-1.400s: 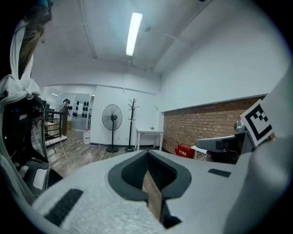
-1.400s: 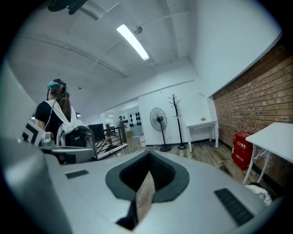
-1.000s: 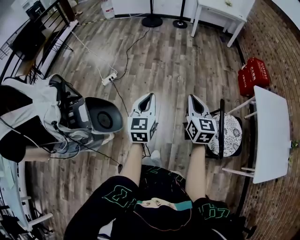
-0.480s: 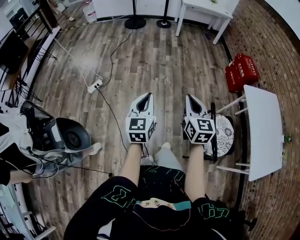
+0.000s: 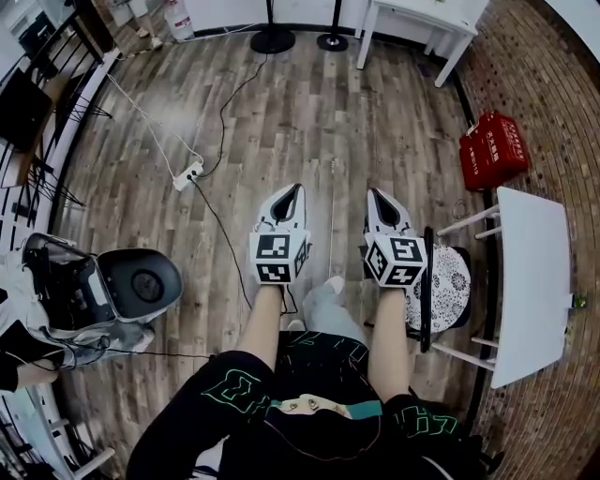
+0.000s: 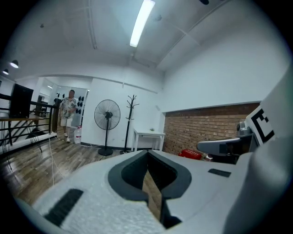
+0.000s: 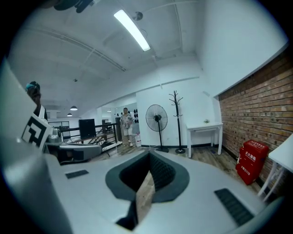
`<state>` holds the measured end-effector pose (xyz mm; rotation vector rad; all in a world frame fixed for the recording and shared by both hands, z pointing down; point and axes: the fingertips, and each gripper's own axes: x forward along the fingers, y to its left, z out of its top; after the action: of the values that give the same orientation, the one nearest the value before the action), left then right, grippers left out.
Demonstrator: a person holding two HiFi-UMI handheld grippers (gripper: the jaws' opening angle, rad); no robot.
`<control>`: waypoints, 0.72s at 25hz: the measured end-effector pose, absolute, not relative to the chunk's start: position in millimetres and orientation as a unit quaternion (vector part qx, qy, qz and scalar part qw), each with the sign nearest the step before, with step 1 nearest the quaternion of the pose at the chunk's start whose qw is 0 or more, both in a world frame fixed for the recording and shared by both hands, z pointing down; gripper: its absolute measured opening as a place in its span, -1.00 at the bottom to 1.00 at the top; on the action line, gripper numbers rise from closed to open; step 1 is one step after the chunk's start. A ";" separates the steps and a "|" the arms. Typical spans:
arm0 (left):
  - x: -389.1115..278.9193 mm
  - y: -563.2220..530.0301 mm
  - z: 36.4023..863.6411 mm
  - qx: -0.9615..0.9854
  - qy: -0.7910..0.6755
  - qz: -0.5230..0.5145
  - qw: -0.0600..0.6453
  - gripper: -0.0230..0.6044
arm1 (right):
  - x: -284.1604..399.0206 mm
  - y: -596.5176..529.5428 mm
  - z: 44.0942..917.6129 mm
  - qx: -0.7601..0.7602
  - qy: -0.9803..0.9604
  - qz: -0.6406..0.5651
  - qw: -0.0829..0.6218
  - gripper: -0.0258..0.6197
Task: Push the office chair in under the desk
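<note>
The office chair point(image 5: 452, 285), with a patterned round seat and a black backrest, stands on the wooden floor beside the white desk point(image 5: 532, 272) at the right of the head view. My right gripper point(image 5: 378, 194) hovers just left of the chair's backrest, jaws shut and empty. The left gripper point(image 5: 292, 190) is held level with it a little further left, also shut with nothing in it. Each gripper view shows its own jaws, left gripper point(image 6: 147, 154) and right gripper point(image 7: 149, 156), closed together and aimed across the room.
A red crate point(image 5: 494, 150) sits beyond the desk. A power strip point(image 5: 188, 175) and its cables cross the floor ahead. A standing fan point(image 6: 107, 116) and a white side table point(image 5: 422, 17) are by the far wall. A person carrying grey equipment point(image 5: 139, 283) is at the left.
The person with the grey equipment has drifted toward the lower left of the view. Both grippers stay shut and side by side; chair and desk shifted only slightly in the picture.
</note>
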<state>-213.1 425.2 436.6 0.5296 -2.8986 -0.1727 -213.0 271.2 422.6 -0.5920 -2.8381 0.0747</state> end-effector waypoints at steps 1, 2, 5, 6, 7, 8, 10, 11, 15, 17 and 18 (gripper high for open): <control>-224.1 419.2 438.7 0.181 -0.977 -0.056 0.099 -0.90 | -223.3 266.1 425.3 -0.201 -0.971 0.028 0.123 -0.91; -235.5 412.5 441.4 0.183 -0.976 -0.055 0.102 -0.90 | -233.8 260.1 428.8 -0.200 -0.971 0.028 0.126 -0.91; -268.1 389.5 449.9 0.192 -0.974 -0.055 0.111 -0.90 | -263.6 237.8 439.8 -0.192 -0.972 0.030 0.135 -0.91; -278.0 380.0 452.0 0.198 -0.972 -0.052 0.114 -0.90 | -272.9 228.6 442.7 -0.186 -0.972 0.035 0.137 -0.91; -287.3 369.9 453.7 0.206 -0.970 -0.048 0.117 -0.90 | -281.4 218.9 445.2 -0.179 -0.973 0.040 0.138 -0.91; -295.8 359.7 455.5 0.215 -0.968 -0.043 0.120 -0.90 | -288.5 209.3 447.8 -0.171 -0.974 0.046 0.139 -0.91; -310.5 339.6 459.5 0.233 -0.964 -0.031 0.129 -0.90 | -299.4 190.9 453.7 -0.156 -0.976 0.057 0.141 -0.91; -317.6 328.6 461.4 0.240 -0.961 -0.025 0.133 -0.90 | -304.7 180.5 456.4 -0.149 -0.977 0.062 0.141 -0.91; -344.1 275.1 463.6 0.276 -0.950 -0.004 0.144 -0.90 | -322.3 125.8 462.8 -0.111 -0.980 0.083 0.142 -0.91; -353.2 245.1 462.3 0.302 -0.942 0.007 0.149 -0.90 | -325.3 94.6 463.0 -0.080 -0.982 0.099 0.142 -0.91; -356.0 229.8 462.4 0.315 -0.937 0.011 0.151 -0.90 | -325.3 79.5 463.3 -0.066 -0.982 0.105 0.141 -0.91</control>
<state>-356.0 229.8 462.4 0.9034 -2.6905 0.0311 -325.3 79.5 463.3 -0.1898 -2.8352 0.3035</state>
